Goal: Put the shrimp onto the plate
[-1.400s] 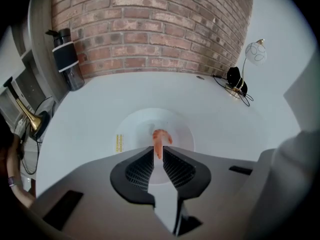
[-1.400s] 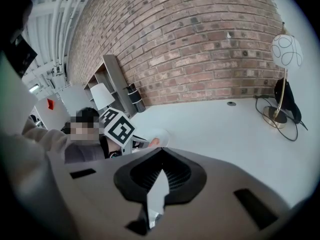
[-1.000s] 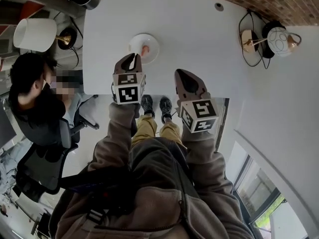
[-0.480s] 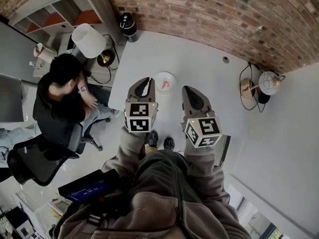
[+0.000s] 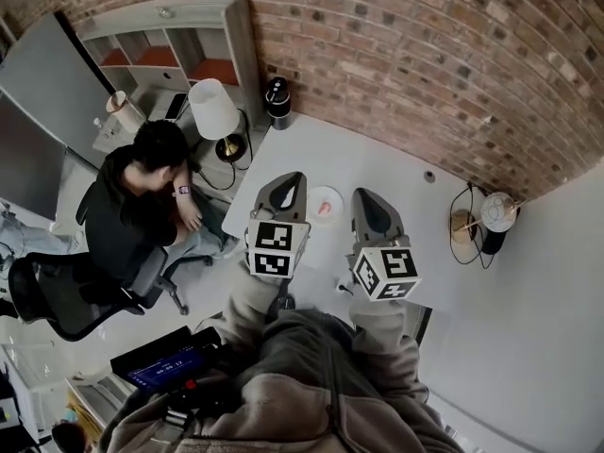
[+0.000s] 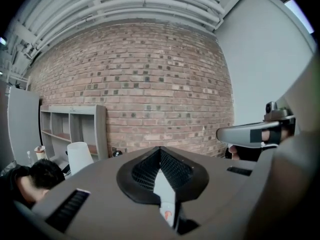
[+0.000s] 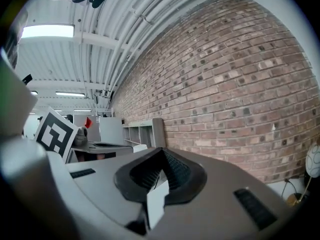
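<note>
A small white plate [image 5: 324, 196] lies on the white table [image 5: 396, 173], and the orange shrimp [image 5: 324, 209] rests on it. My left gripper [image 5: 296, 178] hovers high above the table just left of the plate, shut and holding nothing. My right gripper [image 5: 361, 195] hovers just right of the plate, also shut and empty. In the left gripper view the jaws meet at the left gripper [image 6: 160, 149], and the shrimp [image 6: 167, 215] shows through the slit below them. In the right gripper view the right gripper [image 7: 161, 152] points at the brick wall.
A person in black [image 5: 142, 196] sits on an office chair left of the table. A white lamp [image 5: 212, 109] and a black cylinder [image 5: 276, 97] stand at the table's far left corner. A globe lamp [image 5: 495, 212] with cables is at the right. A brick wall [image 5: 425, 55] stands behind.
The head view has risen and pulled back, so the table and plate look smaller. Both grippers stay side by side, shut, on either side of the plate.
</note>
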`<state>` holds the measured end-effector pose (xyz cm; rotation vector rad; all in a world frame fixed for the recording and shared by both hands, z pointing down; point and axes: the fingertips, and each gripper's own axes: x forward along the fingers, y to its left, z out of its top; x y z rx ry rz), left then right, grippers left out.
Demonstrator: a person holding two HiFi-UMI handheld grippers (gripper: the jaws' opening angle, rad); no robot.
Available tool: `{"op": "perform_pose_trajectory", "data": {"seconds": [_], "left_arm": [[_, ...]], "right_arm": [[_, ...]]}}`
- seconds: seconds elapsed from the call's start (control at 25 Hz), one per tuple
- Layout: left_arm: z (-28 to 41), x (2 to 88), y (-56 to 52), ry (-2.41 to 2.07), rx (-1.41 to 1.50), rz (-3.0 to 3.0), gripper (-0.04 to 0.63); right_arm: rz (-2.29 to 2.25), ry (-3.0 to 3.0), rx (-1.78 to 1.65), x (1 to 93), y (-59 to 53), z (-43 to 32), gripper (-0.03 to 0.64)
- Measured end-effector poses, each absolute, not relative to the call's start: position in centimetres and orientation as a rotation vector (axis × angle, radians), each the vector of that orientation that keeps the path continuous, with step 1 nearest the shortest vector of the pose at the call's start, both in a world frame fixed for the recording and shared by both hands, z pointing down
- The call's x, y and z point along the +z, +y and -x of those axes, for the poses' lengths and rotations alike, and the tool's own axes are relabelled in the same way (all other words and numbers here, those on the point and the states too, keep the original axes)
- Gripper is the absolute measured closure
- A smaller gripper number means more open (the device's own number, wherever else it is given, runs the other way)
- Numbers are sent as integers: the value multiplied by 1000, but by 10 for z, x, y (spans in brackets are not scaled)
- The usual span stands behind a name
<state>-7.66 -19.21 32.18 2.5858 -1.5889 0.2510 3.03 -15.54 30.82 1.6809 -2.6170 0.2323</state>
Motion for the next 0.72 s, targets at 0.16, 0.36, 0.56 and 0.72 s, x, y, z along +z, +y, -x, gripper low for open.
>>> {"op": "perform_pose_trajectory", "data": {"seconds": [0.16, 0.36, 0.56, 0.72], "left_arm": [[76, 299, -185, -1608, 227, -2617, 591], [77, 273, -178, -1625, 166, -2654, 591], [84, 236, -170, -1674, 23, -2693, 591], [89, 225, -168, -1680, 16, -2715, 591]], "right_arm": [[-1703, -2629, 184, 289, -150, -35, 615], [-1751, -2638, 112, 264, -148, -46, 615], [-1785, -2661, 28, 239, -146, -48, 615], [-1809, -2670, -29, 224, -145, -48, 615]]}}
